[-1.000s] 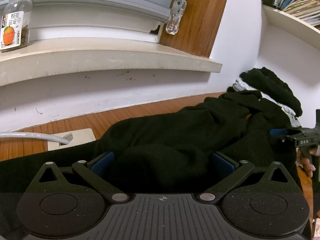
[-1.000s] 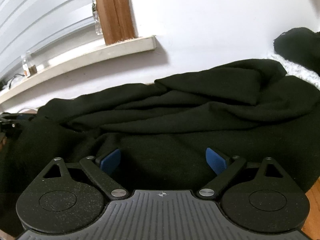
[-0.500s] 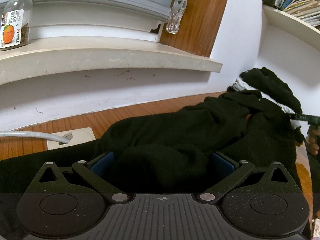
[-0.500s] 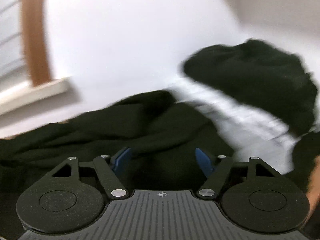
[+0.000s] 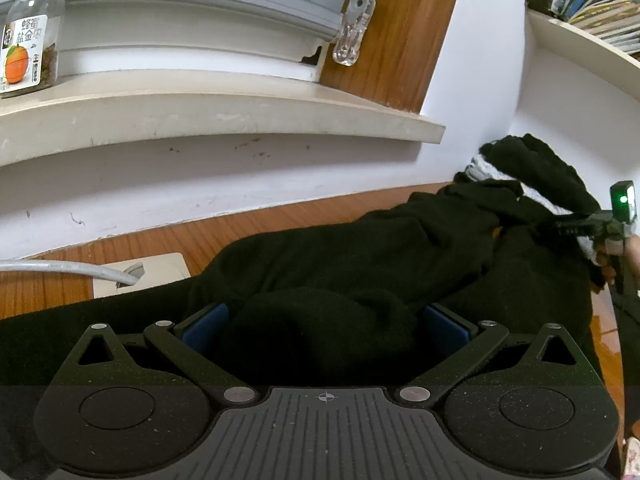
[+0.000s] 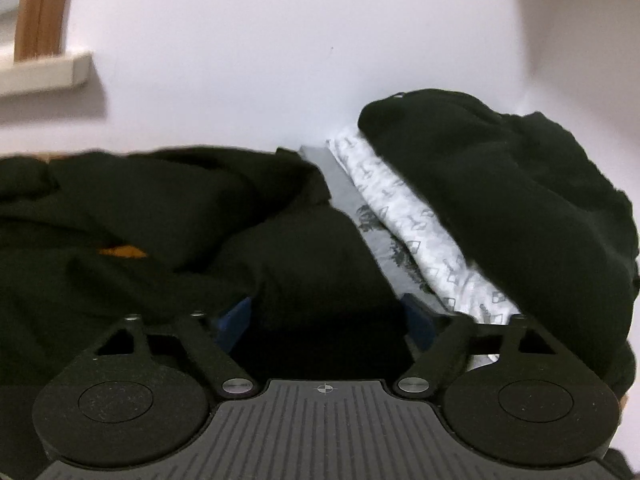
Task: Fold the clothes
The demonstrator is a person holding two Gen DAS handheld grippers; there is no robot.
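A black garment [image 5: 360,248] lies crumpled across the wooden table [image 5: 240,232]. My left gripper [image 5: 324,320] holds its near end, shut on a thick bunch of cloth that bulges between the blue pads [image 5: 204,320]. At the other end of the garment [image 6: 160,208] my right gripper [image 6: 326,316] has its jaws closing on a raised fold, and the cloth fills the gap between both pads. In the left wrist view the right gripper [image 5: 560,226] shows edge-on at the far right, with a hand [image 5: 612,256] behind it.
Beside the right gripper lies a stack of a black garment [image 6: 500,184], a white patterned one [image 6: 420,232] and a grey one [image 6: 348,188]. A windowsill [image 5: 200,108] bears a jar [image 5: 28,32]. A socket plate [image 5: 140,272] with a cable lies on the table. A bookshelf [image 5: 592,0] hangs top right.
My right gripper has swung right, from the middle of the black garment to its end beside the stack, and its jaws have narrowed onto a fold. The left gripper has kept still.
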